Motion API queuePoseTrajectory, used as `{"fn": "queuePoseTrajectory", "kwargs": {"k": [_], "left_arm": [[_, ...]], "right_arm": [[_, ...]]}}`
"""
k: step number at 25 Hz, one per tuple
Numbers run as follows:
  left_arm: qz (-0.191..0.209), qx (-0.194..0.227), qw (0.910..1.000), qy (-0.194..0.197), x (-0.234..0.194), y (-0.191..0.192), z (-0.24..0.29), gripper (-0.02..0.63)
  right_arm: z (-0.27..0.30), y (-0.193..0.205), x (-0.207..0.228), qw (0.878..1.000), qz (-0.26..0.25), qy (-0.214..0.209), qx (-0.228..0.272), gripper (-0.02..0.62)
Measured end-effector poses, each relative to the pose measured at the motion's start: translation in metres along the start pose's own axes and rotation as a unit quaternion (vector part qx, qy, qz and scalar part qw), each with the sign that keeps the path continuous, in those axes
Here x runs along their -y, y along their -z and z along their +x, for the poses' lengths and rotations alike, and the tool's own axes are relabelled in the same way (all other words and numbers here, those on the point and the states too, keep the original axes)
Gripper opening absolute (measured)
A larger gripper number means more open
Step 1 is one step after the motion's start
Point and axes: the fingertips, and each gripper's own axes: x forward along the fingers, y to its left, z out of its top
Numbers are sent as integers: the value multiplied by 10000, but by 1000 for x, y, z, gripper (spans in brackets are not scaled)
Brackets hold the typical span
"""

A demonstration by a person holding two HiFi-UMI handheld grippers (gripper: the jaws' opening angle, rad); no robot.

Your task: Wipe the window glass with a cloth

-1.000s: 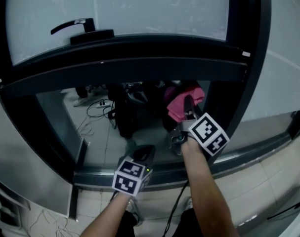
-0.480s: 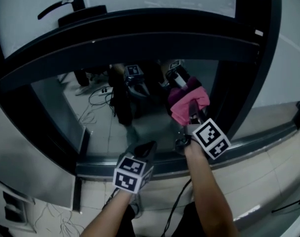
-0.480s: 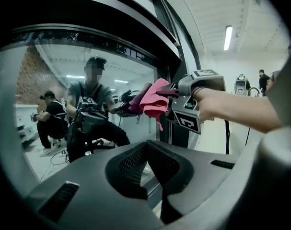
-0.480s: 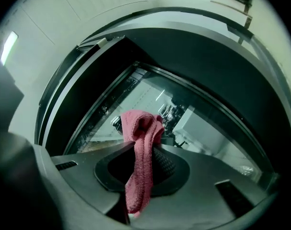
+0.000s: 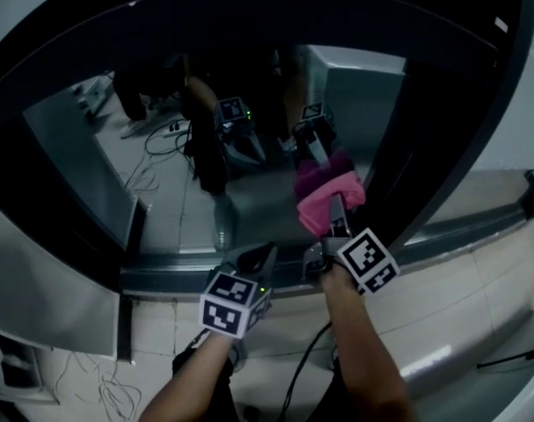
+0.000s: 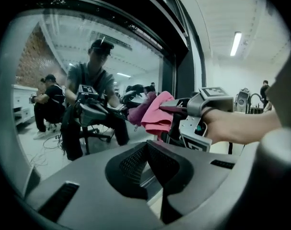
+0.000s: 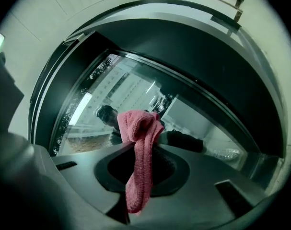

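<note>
Right tongs (image 5: 339, 211) were clamped on a fuzzy, crumpled pink cloth (image 5: 322, 192), its bunched top against the glossy glass (image 5: 174, 196) ahead; left tongs (image 5: 259, 255), beside them, were pressed together, empty

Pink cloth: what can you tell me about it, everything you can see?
The pink cloth looks like soft, fuzzy terry fabric, bunched and folded rather than spread. The right gripper has its jaws shut on it; one end bulges above them, the rest hangs down limp between them. It seems pressed against the window glass, low on the pane, where its darker reflection meets it.
</note>
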Motion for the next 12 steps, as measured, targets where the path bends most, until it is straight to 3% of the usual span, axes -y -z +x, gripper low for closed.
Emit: {"fn": "queuePoseTrajectory", "kwargs": {"k": [12], "left_arm": [[-665, -210, 9975, -93, -12, 53, 29, 0]], "right_arm": [[-14, 52, 62, 9988, 17, 360, -326, 46]]}}
